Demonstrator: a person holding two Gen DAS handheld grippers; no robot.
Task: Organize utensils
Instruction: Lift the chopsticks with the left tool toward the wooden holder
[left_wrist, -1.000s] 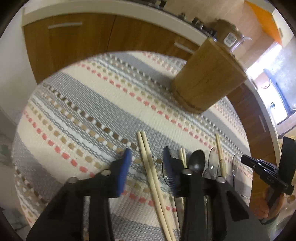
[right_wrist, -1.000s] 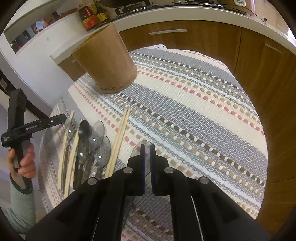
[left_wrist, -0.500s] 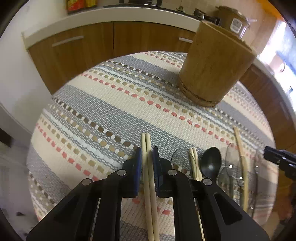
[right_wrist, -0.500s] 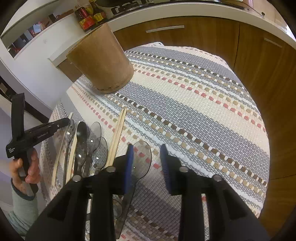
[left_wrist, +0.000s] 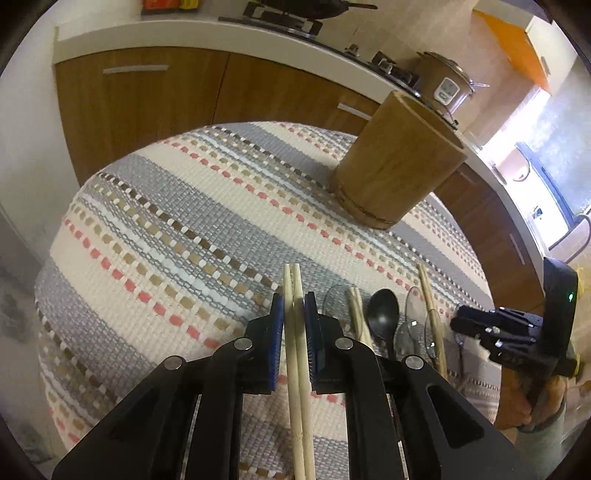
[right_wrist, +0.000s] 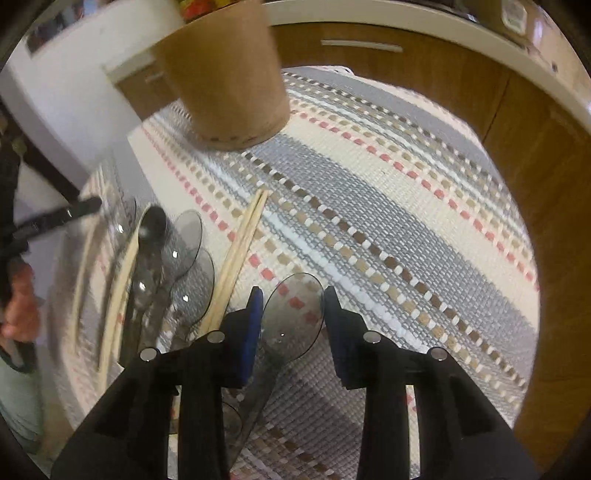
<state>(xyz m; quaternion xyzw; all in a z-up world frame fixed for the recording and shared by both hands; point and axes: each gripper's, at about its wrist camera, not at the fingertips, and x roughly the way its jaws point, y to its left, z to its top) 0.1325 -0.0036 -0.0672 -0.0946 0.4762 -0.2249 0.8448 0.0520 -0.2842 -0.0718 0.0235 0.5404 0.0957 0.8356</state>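
Observation:
In the left wrist view my left gripper (left_wrist: 294, 306) is shut on a pair of pale wooden chopsticks (left_wrist: 293, 284), near their far tips, which point towards a round wooden utensil holder (left_wrist: 395, 166). A black spoon (left_wrist: 384, 314), clear plastic spoons (left_wrist: 410, 328) and more chopsticks lie to the right. In the right wrist view my right gripper (right_wrist: 293, 306) points down over a clear spoon (right_wrist: 295, 314). Its jaws are closing with the spoon's bowl between the blue pads, and I see no pad pressing on it. A chopstick pair (right_wrist: 240, 243) lies just left; the holder (right_wrist: 225, 74) stands beyond.
Everything rests on a striped woven cloth (left_wrist: 177, 221) over a round table. Wooden cabinets (left_wrist: 147, 99) and a white counter curve behind it. A hand holds a black tool at the utensil row's end (left_wrist: 509, 332), seen blurred at the left edge (right_wrist: 55, 218).
My left gripper has shut on the chopstick pair. My right gripper, shut at first, sprang apart and now narrows around the clear spoon's bowl, having shifted towards the holder.

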